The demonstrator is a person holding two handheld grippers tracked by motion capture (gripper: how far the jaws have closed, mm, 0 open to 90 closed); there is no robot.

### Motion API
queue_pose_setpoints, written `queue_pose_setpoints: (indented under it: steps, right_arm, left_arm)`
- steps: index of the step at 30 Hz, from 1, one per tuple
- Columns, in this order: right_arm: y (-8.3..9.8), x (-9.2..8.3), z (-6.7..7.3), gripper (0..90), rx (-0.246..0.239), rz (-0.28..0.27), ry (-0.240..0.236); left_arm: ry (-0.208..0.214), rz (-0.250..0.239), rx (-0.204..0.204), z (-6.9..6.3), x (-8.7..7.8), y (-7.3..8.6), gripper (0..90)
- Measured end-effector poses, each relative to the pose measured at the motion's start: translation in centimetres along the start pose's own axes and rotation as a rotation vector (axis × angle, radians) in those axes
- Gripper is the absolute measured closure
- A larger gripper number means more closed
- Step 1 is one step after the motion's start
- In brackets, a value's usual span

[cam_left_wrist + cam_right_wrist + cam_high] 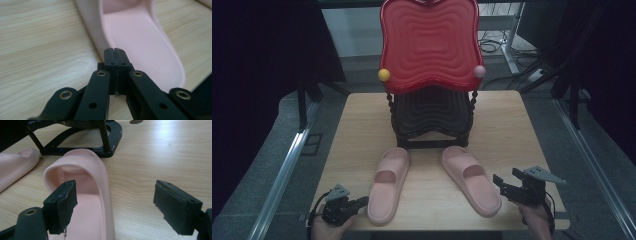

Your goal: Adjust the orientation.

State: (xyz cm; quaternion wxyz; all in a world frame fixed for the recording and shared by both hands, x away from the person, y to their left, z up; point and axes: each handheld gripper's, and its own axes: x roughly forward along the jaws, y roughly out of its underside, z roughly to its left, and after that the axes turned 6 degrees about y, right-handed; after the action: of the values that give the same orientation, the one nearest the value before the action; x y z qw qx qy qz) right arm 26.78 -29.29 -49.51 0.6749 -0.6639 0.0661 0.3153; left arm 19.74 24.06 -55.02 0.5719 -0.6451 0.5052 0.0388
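Wooden table [522,130] on grey floor [272,145], surroundings probably dark curtains.

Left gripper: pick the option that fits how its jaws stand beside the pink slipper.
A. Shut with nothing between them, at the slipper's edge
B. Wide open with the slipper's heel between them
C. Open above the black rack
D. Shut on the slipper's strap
A: in the left gripper view the left gripper has its two black jaws pressed together with nothing between them, just at the side wall of the left pink slipper.

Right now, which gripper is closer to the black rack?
Right. The right gripper sits by the right slipper's heel, across from the black rack; the left gripper is farther away, at the table's front edge.
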Motion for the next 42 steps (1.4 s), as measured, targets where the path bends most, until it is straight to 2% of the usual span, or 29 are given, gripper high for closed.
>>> queue_pose_setpoints:
  steps: [2,8,10,16,22,28,31,32,33,34,35,38,39,40,41,42]
  right_arm:
    - [0.0,-0.1,-0.1,19.2,0.007,-0.002,0.004]
    - [-0.1,-0.3,0.0,19.3,0.006,-0.004,0.003]
    - [-0.1,-0.3,0.1,19.3,0.001,-0.005,0.000]
    - [-0.2,-0.3,0.2,19.8,0.010,-0.008,-0.005]
    - [-0.2,-0.4,0.2,19.8,0.009,-0.008,-0.007]
    - [-0.2,-0.5,0.1,19.8,0.009,-0.010,-0.007]
    - [-0.3,-0.6,0.0,19.8,0.014,-0.014,-0.015]
    - [-0.3,-0.6,0.0,19.8,0.014,-0.014,-0.015]
    - [-0.3,-0.7,0.0,19.9,0.018,-0.015,-0.020]
    - [-0.3,-0.7,0.0,20.0,0.021,-0.018,-0.020]
    - [-0.3,-0.7,0.0,20.0,0.021,-0.018,-0.020]
    - [-0.3,-0.7,0.1,20.1,0.016,-0.020,-0.025]
    - [-0.3,-0.7,0.3,20.2,0.010,-0.017,-0.039]
    - [-0.3,-0.7,0.3,20.2,0.013,-0.017,-0.052]
    - [-0.3,-0.7,0.3,20.2,0.013,-0.017,-0.052]
    - [-0.4,-0.8,0.5,21.0,0.013,-0.022,-0.070]
  left_arm:
    - [0.026,0.017,0.014,-0.6,0.5,-0.1,89.9]
    - [0.058,0.035,0.041,-1.9,1.5,-0.4,89.9]
    - [0.079,0.046,0.059,-2.8,2.2,-0.8,89.9]
    - [0.118,0.056,0.079,-4.0,3.7,-1.6,89.8]
    - [0.127,0.053,0.103,-5.1,5.1,-2.4,89.7]
    - [0.136,0.047,0.101,-5.3,5.1,-2.4,89.1]
    - [0.145,-0.002,0.089,-4.8,3.8,-2.9,88.0]
    - [0.145,-0.002,0.089,-4.8,3.8,-2.9,87.4]
    - [0.137,-0.049,0.085,-4.4,2.7,-3.6,86.4]
    - [0.127,-0.076,0.082,-4.1,2.1,-4.1,85.2]
    - [0.127,-0.076,0.082,-4.1,2.1,-4.1,83.9]
    - [0.111,-0.171,0.069,-3.6,0.2,-5.8,81.6]
    - [0.093,-0.233,0.066,-3.4,-0.9,-7.1,77.3]
    - [0.082,-0.262,0.059,-3.3,-1.4,-7.6,74.5]
    - [0.082,-0.262,0.059,-3.3,-1.4,-7.6,72.0]
    - [0.061,-0.314,0.044,-3.0,-2.2,-8.6,68.6]
